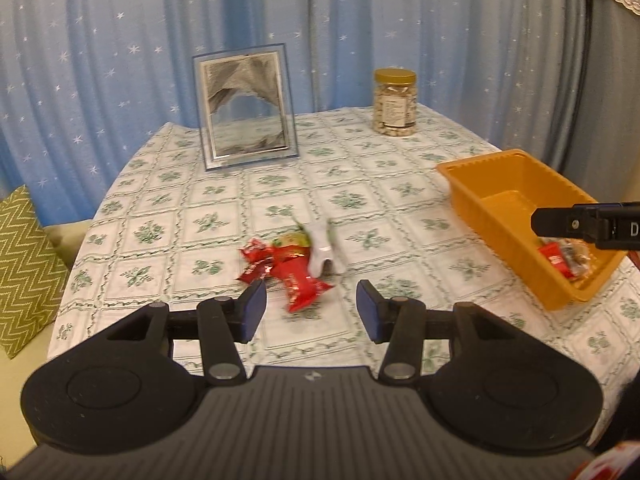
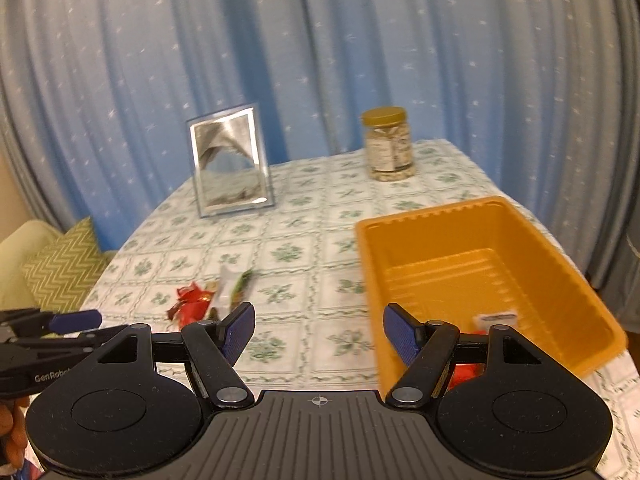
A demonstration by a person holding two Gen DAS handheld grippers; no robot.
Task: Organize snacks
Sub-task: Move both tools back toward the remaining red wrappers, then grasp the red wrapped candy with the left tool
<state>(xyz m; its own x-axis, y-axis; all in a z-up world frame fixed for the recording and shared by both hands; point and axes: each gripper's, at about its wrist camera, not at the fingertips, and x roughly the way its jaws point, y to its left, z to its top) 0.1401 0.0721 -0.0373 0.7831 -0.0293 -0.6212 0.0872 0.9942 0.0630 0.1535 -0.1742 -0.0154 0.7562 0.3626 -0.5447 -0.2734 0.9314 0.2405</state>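
The snacks (image 1: 286, 268) lie in a small heap on the table (image 1: 400, 200), red wrappers and one white-green packet, just beyond my left gripper (image 1: 311, 308), whose jaws stand apart with nothing between them. A few more packets (image 1: 568, 258) already lie in the orange tray (image 2: 400, 232) at the right. My right gripper (image 2: 318, 334) is open and empty, beside the tray's near corner

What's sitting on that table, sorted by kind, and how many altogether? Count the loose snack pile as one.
Orange tray: 1
Jar of nuts: 1
Picture frame: 1
Pile of snack packets on the tablecloth, too blurred to count singly: 1
Total: 4
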